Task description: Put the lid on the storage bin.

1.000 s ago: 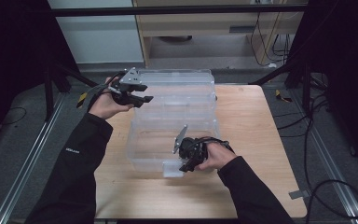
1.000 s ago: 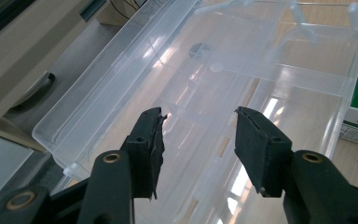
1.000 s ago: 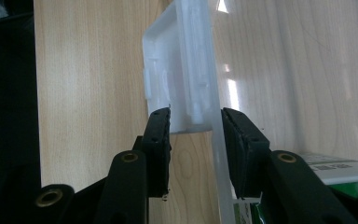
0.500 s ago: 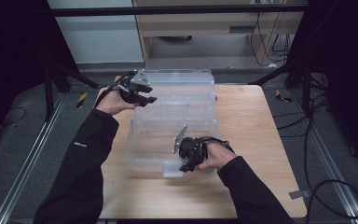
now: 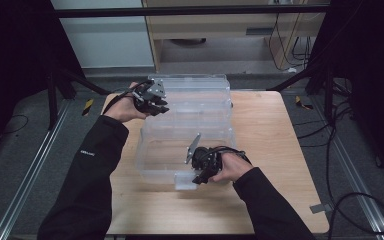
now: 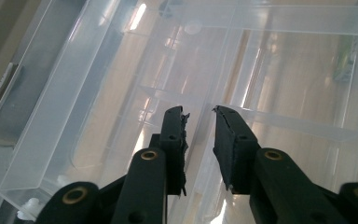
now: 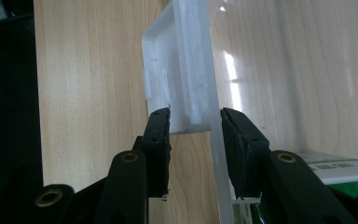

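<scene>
The large clear plastic storage box is sitting in the middle of the pale wooden surface, its lid hinged open toward the far side. It is looking light, thin-walled and slippery, so its rims and latch are the safest places to grip. The right gripper is straddling the near wall and white latch tab with fingers narrowed, seemingly gripping. The left gripper has just been closing its fingers over the far rim, nothing clamped between them.
</scene>
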Demonstrator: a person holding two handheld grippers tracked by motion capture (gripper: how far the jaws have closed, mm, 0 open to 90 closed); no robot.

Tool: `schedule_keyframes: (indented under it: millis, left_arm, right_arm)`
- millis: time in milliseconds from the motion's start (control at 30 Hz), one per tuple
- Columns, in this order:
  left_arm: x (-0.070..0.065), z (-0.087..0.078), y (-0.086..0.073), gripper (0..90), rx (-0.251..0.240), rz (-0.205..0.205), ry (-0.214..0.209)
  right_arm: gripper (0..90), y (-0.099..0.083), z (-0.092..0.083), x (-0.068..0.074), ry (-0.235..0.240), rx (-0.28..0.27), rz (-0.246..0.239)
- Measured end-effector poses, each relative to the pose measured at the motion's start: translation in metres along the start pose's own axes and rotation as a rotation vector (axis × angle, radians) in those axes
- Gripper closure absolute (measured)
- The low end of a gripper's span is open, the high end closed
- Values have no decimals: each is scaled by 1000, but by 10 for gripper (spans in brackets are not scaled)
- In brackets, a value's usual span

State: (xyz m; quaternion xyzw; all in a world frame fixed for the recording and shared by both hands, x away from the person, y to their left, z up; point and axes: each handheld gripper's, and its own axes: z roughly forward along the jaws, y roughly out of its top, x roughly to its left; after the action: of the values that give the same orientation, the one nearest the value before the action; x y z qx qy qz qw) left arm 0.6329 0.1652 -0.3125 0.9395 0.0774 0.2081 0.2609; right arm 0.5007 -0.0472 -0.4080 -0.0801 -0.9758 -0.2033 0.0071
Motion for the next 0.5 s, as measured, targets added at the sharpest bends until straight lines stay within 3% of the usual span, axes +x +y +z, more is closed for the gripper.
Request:
schedule_keyframes:
  millis: [500]
  left_arm:
    - [2,4,7,772,36,39,-27]
  right_arm:
    - [640,0,0,0,-1,1,2]
